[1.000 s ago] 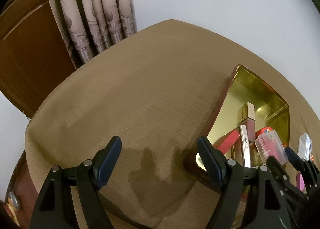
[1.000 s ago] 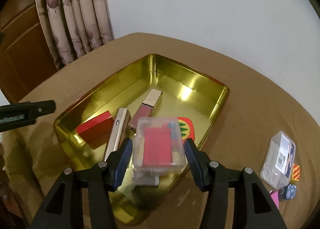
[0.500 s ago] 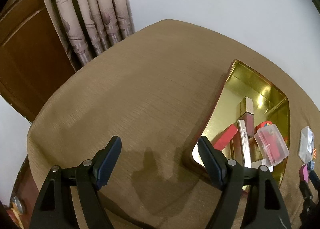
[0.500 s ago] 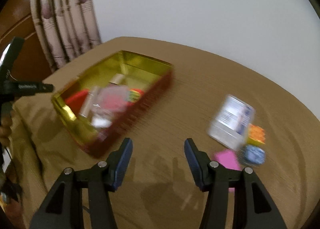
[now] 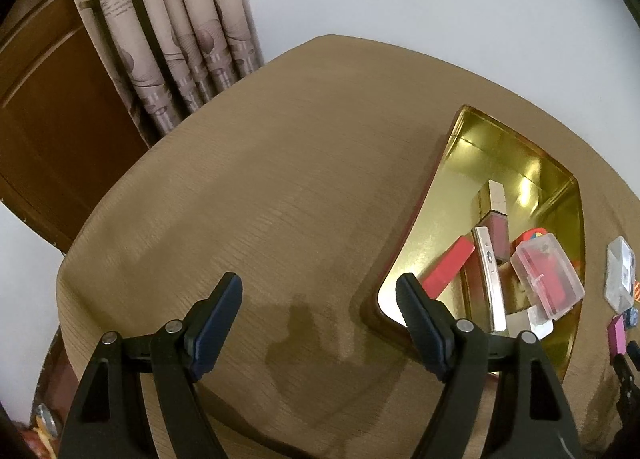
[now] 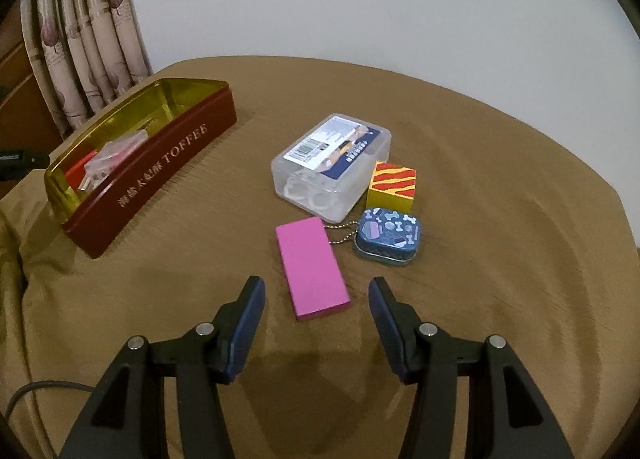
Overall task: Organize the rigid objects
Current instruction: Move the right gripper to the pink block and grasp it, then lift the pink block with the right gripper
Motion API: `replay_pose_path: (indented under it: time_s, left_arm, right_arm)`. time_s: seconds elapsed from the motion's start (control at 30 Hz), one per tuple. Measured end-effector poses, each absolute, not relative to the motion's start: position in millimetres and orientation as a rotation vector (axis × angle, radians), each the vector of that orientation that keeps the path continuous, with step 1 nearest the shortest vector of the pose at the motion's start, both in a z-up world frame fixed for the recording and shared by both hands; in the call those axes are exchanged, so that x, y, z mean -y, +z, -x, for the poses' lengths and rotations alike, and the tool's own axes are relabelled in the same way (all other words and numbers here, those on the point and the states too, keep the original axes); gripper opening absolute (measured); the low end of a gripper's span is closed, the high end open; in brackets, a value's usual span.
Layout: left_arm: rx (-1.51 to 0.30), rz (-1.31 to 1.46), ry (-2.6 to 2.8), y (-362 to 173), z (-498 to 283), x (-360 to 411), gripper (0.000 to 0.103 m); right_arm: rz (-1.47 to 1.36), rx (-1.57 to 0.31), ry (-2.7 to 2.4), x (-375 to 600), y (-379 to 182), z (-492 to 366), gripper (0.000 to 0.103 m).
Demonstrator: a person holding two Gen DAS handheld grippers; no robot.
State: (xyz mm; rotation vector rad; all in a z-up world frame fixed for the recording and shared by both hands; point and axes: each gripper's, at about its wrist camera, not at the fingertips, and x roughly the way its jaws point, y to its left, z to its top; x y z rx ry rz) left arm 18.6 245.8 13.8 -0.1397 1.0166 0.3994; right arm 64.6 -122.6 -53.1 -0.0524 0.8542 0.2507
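A gold-lined toffee tin [image 6: 168, 163] with dark red walls sits on the table's left; it also shows in the left wrist view [image 5: 452, 147]. Inside lie a clear case with a red insert [image 5: 548, 279], a red block [image 5: 448, 267], a silver bar [image 5: 490, 279] and a pink tube [image 5: 496, 219]. My right gripper [image 6: 316, 303] is open and empty, just in front of a pink block [image 6: 312, 267]. Behind it lie a clear plastic box [image 6: 332, 163], a striped yellow-red cube [image 6: 392, 187] and a small blue tin [image 6: 386, 237] on a bead chain. My left gripper [image 5: 318, 307] is open and empty over the cloth, left of the tin.
A brown cloth [image 6: 500, 179] covers the round table. Patterned curtains [image 5: 172, 27] and a wooden door [image 5: 48, 111] stand behind at the left. A grey cable [image 6: 40, 387] lies at the near left edge.
My right gripper let go of the clear case with the red insert, which now lies in the tin, then swung right and stopped in front of the pink block. My left gripper barely moved.
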Motion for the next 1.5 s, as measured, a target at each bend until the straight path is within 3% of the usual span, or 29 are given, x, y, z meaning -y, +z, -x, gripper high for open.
replay_pose_path:
  time_s: [0.43,0.5,0.57,1.03,1.5]
  left_arm:
    - [-1.034,0.104,0.403,8,-21,-241,0.077]
    - [-1.033,0.102,0.401,8,-20,-239,0.077]
    - [-1.034,0.100,0.402,8,-20,-239,0.077]
    - [-1.031,0.083,0.403,8,-17,-236,0.077]
    - [-0.972,-0.006,0.267,22,-9,-195,0.077]
  right_arm:
    - [0.111,-0.828,0.264,104,-70,-79,0.055]
    - [0.117,-0.820,0.269,101,-70,-78,0.047]
    - [0.128,-0.814,0.281,98,-69,-76,0.030]
    - [0.115,-0.818,0.216,127,-68,-49,0.030]
    - [-0.060,-0.818,-0.063,237,-72,-40,0.030]
